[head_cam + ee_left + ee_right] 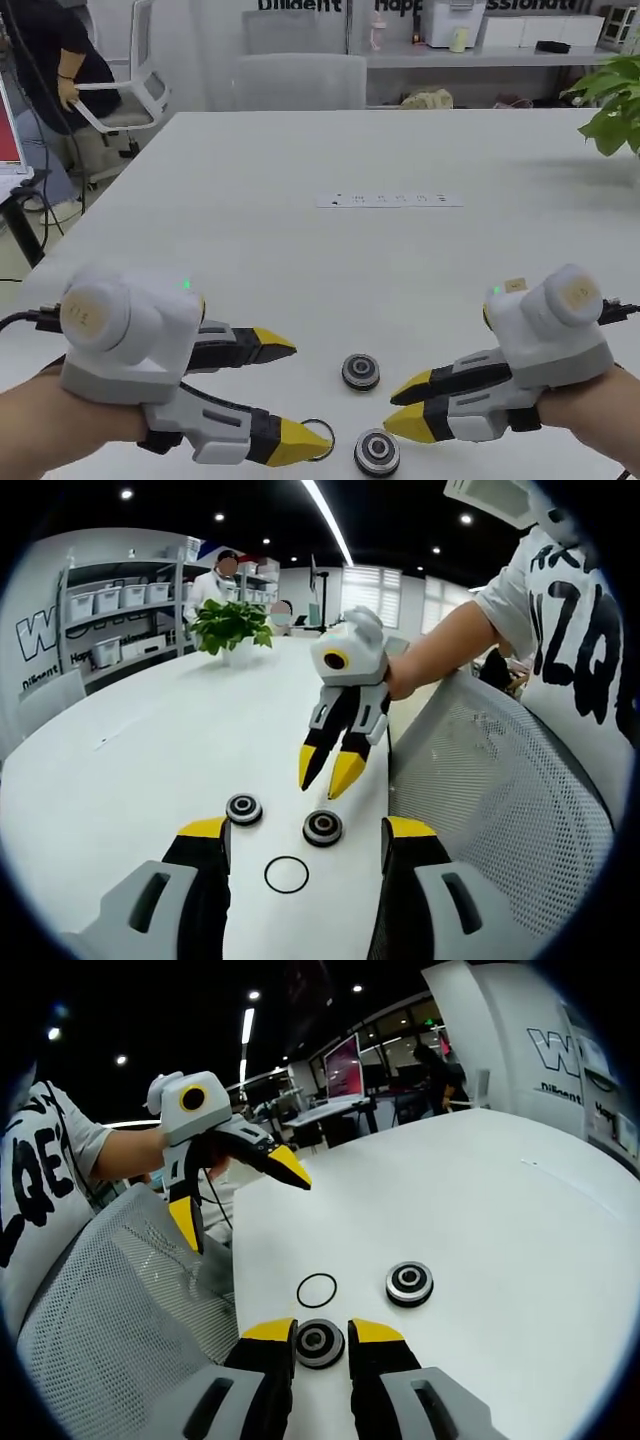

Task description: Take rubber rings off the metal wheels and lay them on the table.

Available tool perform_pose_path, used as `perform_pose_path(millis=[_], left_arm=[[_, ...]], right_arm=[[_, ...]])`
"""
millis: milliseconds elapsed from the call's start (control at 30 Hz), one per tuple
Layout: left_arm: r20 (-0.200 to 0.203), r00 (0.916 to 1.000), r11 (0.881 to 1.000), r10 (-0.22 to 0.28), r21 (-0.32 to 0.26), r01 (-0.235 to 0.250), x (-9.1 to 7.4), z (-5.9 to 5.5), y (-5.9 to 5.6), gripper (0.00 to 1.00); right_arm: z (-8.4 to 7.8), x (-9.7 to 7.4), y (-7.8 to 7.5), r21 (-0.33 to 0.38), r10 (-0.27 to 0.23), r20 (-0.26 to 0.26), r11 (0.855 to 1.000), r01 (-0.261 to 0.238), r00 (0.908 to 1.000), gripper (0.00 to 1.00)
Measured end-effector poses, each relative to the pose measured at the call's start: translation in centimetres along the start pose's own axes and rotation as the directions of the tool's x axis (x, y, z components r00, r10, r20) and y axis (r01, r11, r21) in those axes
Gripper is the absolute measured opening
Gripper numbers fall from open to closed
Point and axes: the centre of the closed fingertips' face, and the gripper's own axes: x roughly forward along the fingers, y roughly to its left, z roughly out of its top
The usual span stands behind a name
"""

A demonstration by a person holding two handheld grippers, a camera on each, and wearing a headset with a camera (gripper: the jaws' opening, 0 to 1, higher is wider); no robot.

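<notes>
rubber ring (287,874) on table (150,740), between left gripper (307,832) jaws

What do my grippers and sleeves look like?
The left gripper and right gripper match: rounded white-grey housings, black jaws with yellow tips, a green light on top, black cable at the rear. You wear a white short-sleeved T-shirt with black lettering.

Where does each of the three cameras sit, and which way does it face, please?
Head view: on the headset, looking forward and down at the table; forearms, left claw and right claw show.
Left gripper view: on the left claw, facing the right claw; own open jaws show.
Right gripper view: on the right claw, facing the left claw; own jaws flank the near wheel.
Shared: both gripper views see the rubber ring, near wheel, far wheel.
</notes>
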Motion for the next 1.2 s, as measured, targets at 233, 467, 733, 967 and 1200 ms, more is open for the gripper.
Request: perform_pose_path(millis=[233, 467, 733, 967, 1200], left_arm=[[-0.004, 0.9998, 1.000, -0.018, -0.003, 0.018, 0.8, 0.1, -0.1, 0.58], [-0.029, 0.9990, 0.999, -0.033, 0.021, 0.034, 1.7, -0.2, -0.3, 0.58], [-0.046, 0.9974, 0.998, -0.055, 0.019, 0.056, 3.1, -0.7, -0.4, 0.57], [-0.064, 0.9952, 0.997, -0.075, 0.005, 0.075, 3.9, -1.4, -0.6, 0.55], [-0.086, 0.9919, 0.996, -0.093, -0.004, 0.093, 4.8, -2.1, -1.0, 0.53]], right_arm=[[-0.7, -0.4, -0.4, 0.008, -0.012, -0.008, 1.000, 0.012, 0.9999, 0.18], [-1.5, -0.7, -0.9, -0.003, -0.023, -0.028, 1.000, 0.023, 0.9993, 0.18], [-2.6, -0.2, -1.0, -0.033, -0.022, -0.069, 0.999, 0.020, 0.9974, 0.19], [-3.1, 0.3, -0.6, -0.050, -0.006, -0.087, 0.999, 0.002, 0.9962, 0.19], [-3.8, 0.8, -0.4, -0.076, 0.006, -0.119, 0.997, -0.015, 0.9928, 0.19]])
